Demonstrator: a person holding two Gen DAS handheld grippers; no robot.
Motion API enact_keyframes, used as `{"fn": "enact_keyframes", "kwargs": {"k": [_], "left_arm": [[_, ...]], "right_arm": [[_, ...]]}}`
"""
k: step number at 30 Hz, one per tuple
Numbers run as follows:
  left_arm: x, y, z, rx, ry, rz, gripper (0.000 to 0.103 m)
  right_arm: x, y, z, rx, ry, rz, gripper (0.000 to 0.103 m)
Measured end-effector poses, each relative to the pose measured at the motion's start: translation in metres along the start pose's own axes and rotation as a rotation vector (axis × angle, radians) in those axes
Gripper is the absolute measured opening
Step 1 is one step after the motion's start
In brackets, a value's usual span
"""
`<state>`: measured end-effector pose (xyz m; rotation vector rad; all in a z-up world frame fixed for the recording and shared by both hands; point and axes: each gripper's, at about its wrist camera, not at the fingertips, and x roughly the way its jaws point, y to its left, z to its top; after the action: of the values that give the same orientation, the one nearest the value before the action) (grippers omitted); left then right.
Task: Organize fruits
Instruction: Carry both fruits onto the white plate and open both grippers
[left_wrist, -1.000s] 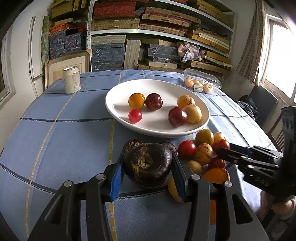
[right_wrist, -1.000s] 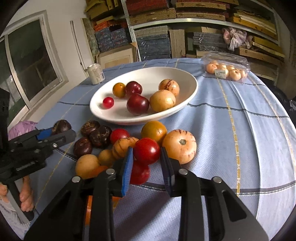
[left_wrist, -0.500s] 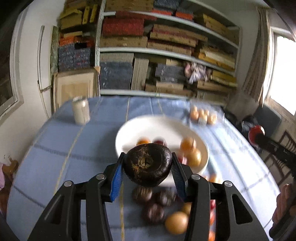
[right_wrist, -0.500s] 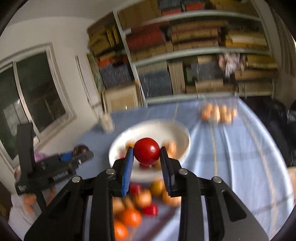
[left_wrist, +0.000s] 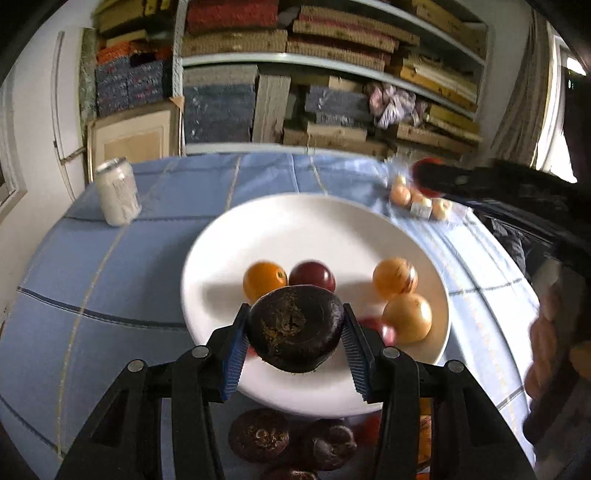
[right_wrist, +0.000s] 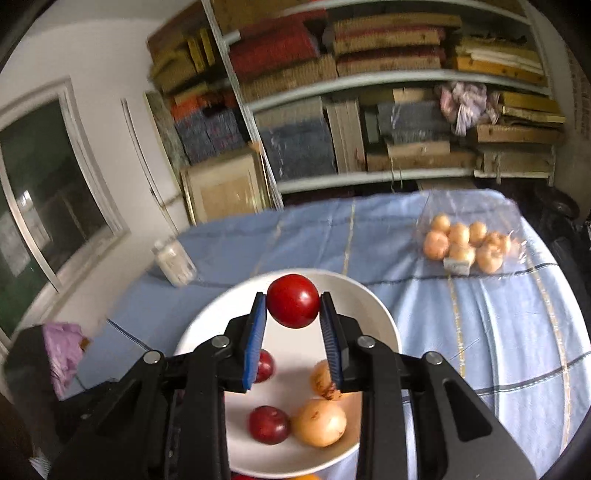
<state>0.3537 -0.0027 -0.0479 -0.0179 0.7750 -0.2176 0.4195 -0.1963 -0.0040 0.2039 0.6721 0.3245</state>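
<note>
Two grippers hover over one white plate (left_wrist: 221, 266): left gripper (left_wrist: 293, 332) at lower centre clamps one dark fruit (left_wrist: 295, 326); right gripper (right_wrist: 293, 314) clamps one red fruit (right_wrist: 293, 301).

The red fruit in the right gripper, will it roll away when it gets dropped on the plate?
Probably a little. The red fruit looks round and glossy, so it could roll. The white plate curves up at its rim, which should stop it. Other fruits there may block it too.
</note>
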Motion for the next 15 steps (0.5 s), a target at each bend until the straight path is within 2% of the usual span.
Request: {"fn": "enact_keyframes", "kwargs": {"k": [2,5,8,10,13,15], "left_arm": [[0.006,0.0,-0.003,0.004,0.017,0.0,0.048],[0.014,0.0,-0.009,0.014,0.033,0.005,0.048],[0.022,-0.004,-0.013,0.028,0.053,-0.011,0.048],[0.022,-0.01,-0.015,0.06,0.036,0.014,0.048],[0.021,-0.011,-0.016,0.06,0.035,0.011,0.059],[0.019,-0.01,-0.015,0.052,0.025,0.012,0.066]], "right_arm": [[0.02,-0.006,-0.006,0.014,0.044,0.006,0.028],[0.04,-0.011,-0.016,-0.016,0.1,-0.031,0.028],[0.05,-0.019,-0.019,0.011,0.124,-0.02,0.029],[0.053,-0.025,-0.022,0.031,0.131,-0.005,0.03],[0.051,-0.03,-0.021,0.071,0.113,0.017,0.037],[0.041,-0.033,-0.018,0.093,0.082,0.03,0.038]]}}
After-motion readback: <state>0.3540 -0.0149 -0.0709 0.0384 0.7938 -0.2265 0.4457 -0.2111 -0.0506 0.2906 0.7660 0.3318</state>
